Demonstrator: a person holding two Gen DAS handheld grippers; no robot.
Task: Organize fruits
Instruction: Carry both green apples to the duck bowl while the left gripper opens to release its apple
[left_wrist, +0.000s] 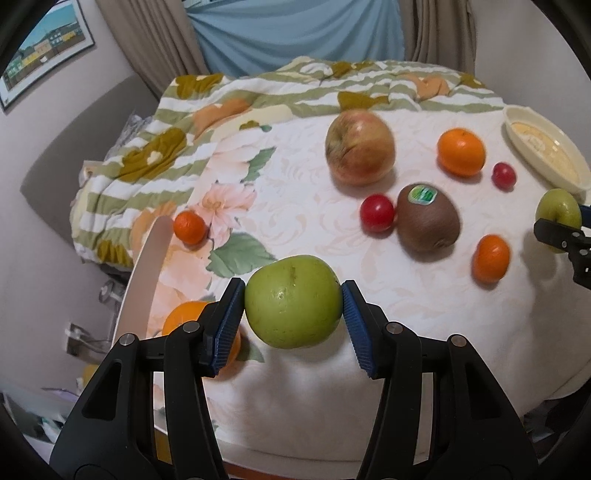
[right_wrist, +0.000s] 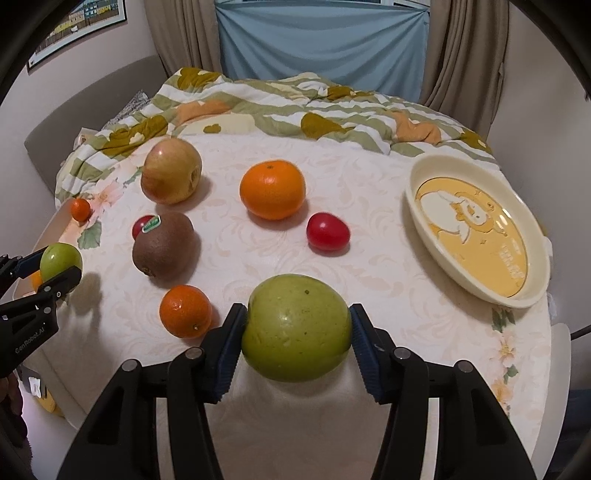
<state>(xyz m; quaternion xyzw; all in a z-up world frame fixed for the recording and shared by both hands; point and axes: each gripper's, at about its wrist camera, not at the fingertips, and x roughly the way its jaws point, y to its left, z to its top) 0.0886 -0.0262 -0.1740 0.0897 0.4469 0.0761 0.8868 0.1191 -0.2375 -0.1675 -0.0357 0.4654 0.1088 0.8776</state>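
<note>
My left gripper (left_wrist: 293, 312) is shut on a green apple (left_wrist: 293, 301), held above the table's left part. My right gripper (right_wrist: 296, 326) is shut on a second green apple (right_wrist: 296, 326), held above the table's near edge. Each gripper shows in the other view, the right one (left_wrist: 559, 221) at the right edge and the left one (right_wrist: 61, 264) at the left edge. On the tablecloth lie a red-yellow apple (right_wrist: 171, 175), a kiwi (right_wrist: 164, 243), a large orange (right_wrist: 272, 188), a small orange (right_wrist: 184, 311) and two red tomatoes (right_wrist: 327, 230) (left_wrist: 376, 213).
A cream and yellow dish (right_wrist: 476, 229) stands at the right of the table. A pink plate (left_wrist: 142, 280) at the left holds a small orange (left_wrist: 189, 228) and a larger one (left_wrist: 184, 321). A striped blanket (right_wrist: 280, 107) lies behind the table.
</note>
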